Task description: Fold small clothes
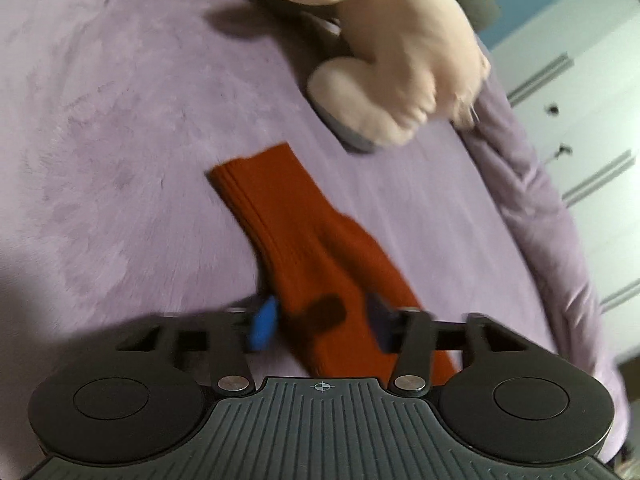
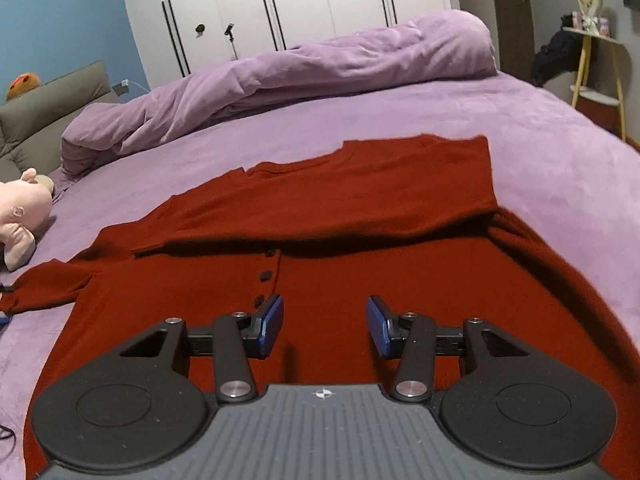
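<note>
A dark red knitted cardigan with dark buttons lies flat on the purple bedspread. One sleeve is folded across its chest. Its other sleeve stretches out over the bedspread in the left wrist view, ribbed cuff at the far end. My left gripper is open, its blue pads on either side of that sleeve, just above it. My right gripper is open and empty, low over the cardigan's body near the button row.
A pink plush toy lies past the sleeve's cuff and also shows at the left edge of the right wrist view. A bunched purple duvet lies along the bed's far side. White wardrobes stand behind.
</note>
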A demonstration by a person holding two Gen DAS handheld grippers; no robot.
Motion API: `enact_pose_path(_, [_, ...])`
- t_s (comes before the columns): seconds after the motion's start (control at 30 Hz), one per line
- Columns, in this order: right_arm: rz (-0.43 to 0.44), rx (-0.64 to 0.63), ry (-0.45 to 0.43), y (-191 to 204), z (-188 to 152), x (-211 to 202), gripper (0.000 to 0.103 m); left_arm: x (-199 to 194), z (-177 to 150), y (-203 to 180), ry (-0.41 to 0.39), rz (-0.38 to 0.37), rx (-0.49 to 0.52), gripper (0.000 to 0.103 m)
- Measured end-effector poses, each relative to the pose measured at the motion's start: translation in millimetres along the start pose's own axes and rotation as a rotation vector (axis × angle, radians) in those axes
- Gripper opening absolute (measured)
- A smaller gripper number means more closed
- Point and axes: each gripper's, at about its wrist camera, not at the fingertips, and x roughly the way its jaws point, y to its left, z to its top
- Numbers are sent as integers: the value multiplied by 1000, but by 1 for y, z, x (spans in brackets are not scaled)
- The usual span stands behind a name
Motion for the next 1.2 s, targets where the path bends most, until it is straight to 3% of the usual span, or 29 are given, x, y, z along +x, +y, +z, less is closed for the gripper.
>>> enact_pose_path(0.03, [0,-1,-4,1,2,-1,43,5,3,3,18,-4,-22,10])
enact_pose_path(0.13, [7,12,-12,4,4,-3,41,5,5,10,23,-42,-66,8])
enact_pose_path(0.27, [13,20,-12,2,7,-2,39,-31,-8,-32,-43,-140,137,8])
enact_pose_path(0.33, [12,25,-11,1,7,-1,38,-54,-25,-72,-51,-237,266,8])
enact_pose_path(0.43, [15,38,-28,-3,9,-5,38,-88,-67,-139,-28,-431,422,8])
enact_pose_path(0.53, [20,64,-55,-9,12,-12,38,-115,-133,-206,30,-623,584,8])
enact_pose_path(0.63, [24,92,-76,-17,15,-19,38,-124,-214,-254,93,-709,758,10])
enact_pose_path(0.67, [25,98,-82,-21,16,-21,38,-122,-240,-264,123,-715,812,11])
enact_pose_path(0.73, [20,112,-87,-28,17,-25,38,-111,-292,-274,202,-701,923,33])
enact_pose_path(0.8, [17,125,-78,-38,18,-26,38,-100,-321,-272,263,-626,986,44])
enact_pose_path(0.83, [15,132,-66,-43,18,-25,38,-95,-329,-265,278,-585,998,44])
enact_pose_path(0.9, [29,145,-37,-53,20,-20,38,-87,-328,-249,284,-528,989,48])
enact_pose_path(0.93, [42,150,-24,-57,21,-17,38,-88,-325,-241,273,-494,975,54])
enact_pose_path(1.0, [76,165,-4,-61,25,-8,38,-84,-309,-226,230,-423,961,57])
enact_pose_path(1.1, [149,202,37,-62,35,17,57,-79,-285,-205,195,-326,950,57])
enact_pose_path(1.2, [171,249,100,-59,43,53,58,-81,-271,-188,197,-277,902,57])
